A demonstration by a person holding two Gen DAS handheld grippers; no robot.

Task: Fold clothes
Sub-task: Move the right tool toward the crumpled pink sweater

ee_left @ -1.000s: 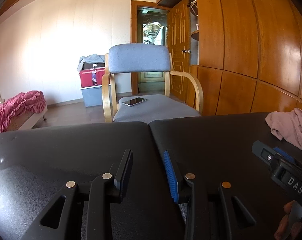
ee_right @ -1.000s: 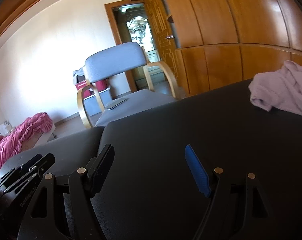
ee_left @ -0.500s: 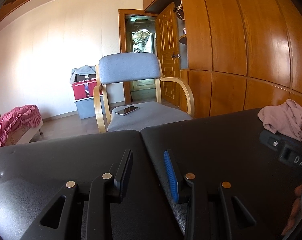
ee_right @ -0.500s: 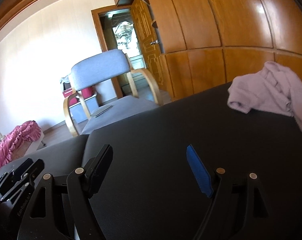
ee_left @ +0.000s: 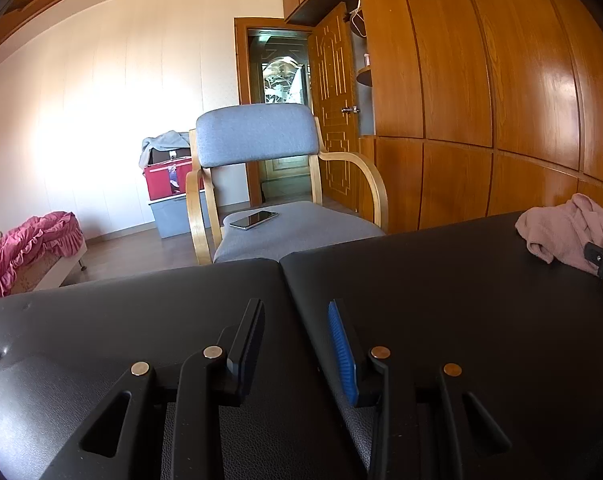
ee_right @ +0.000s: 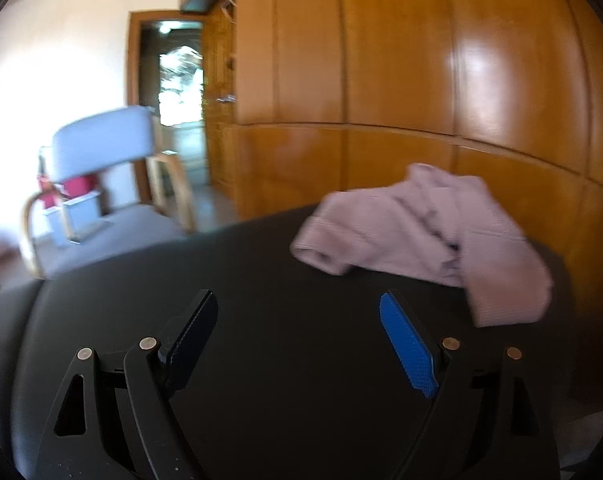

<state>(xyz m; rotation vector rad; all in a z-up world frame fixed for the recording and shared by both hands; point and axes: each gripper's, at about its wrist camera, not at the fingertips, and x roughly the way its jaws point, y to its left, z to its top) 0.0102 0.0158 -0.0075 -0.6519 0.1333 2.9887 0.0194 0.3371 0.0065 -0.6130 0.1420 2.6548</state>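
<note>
Red bin (ee_left: 168, 179) atop grey bin (ee_left: 172, 216), contents indistinct, pink garment (ee_right: 425, 236) blurred on counter (ee_right: 261, 272), left gripper (ee_left: 296, 344) jaws apart, empty, right gripper (ee_right: 297, 340) jaws opening, empty.

1. Crumpled garment (ee_right: 429, 236) sits on the padded table (ee_left: 441, 280), far right in the left wrist view.
2. Armchair (ee_left: 277, 184) stands behind the table, frame centre, phone (ee_left: 254, 219) on its seat.
3. Storage boxes (ee_left: 169, 192) behind the armchair, to its left.
</note>
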